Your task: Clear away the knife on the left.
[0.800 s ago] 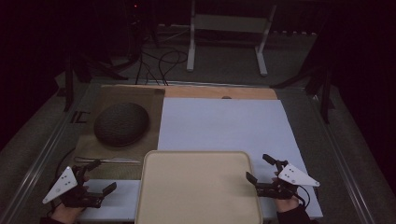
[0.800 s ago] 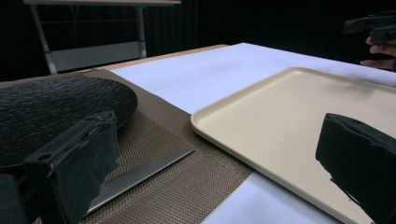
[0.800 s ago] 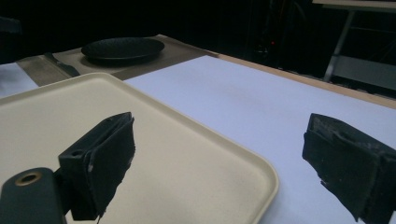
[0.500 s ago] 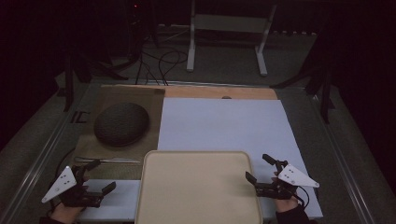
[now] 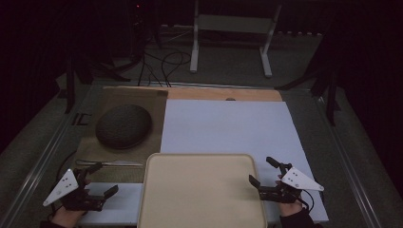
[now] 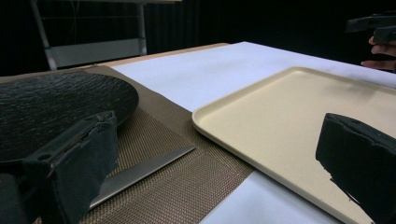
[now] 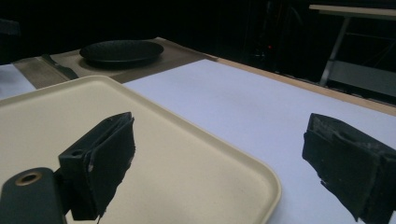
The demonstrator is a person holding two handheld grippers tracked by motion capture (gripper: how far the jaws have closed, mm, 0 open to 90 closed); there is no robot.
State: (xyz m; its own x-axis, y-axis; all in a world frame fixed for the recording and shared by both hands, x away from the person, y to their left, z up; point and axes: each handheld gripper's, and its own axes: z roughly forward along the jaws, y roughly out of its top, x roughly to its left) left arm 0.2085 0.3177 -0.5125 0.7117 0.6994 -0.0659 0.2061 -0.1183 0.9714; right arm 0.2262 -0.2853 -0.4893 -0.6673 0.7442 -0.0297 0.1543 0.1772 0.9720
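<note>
A beige tray [image 5: 199, 190] lies empty at the near middle of the table, partly on a white sheet [image 5: 228, 128]. My left gripper [image 5: 97, 179] rests open at the tray's left side, with nothing between its jaws. My right gripper [image 5: 263, 172] stands open at the tray's right edge, also holding nothing. A dark textured plate [image 5: 123, 126] sits on a brown woven mat [image 5: 116, 102] at the left. A knife [image 5: 110, 163] lies on the mat between plate and left gripper. In the left gripper view the knife [image 6: 140, 172] lies just past the jaws, beside the tray [image 6: 299, 121].
A wooden strip [image 5: 223, 94] borders the table's far edge. Beyond it stand a white frame [image 5: 233, 28] and cables [image 5: 161, 61] on the floor. Metal rails [image 5: 43, 161] run along both sides of the table.
</note>
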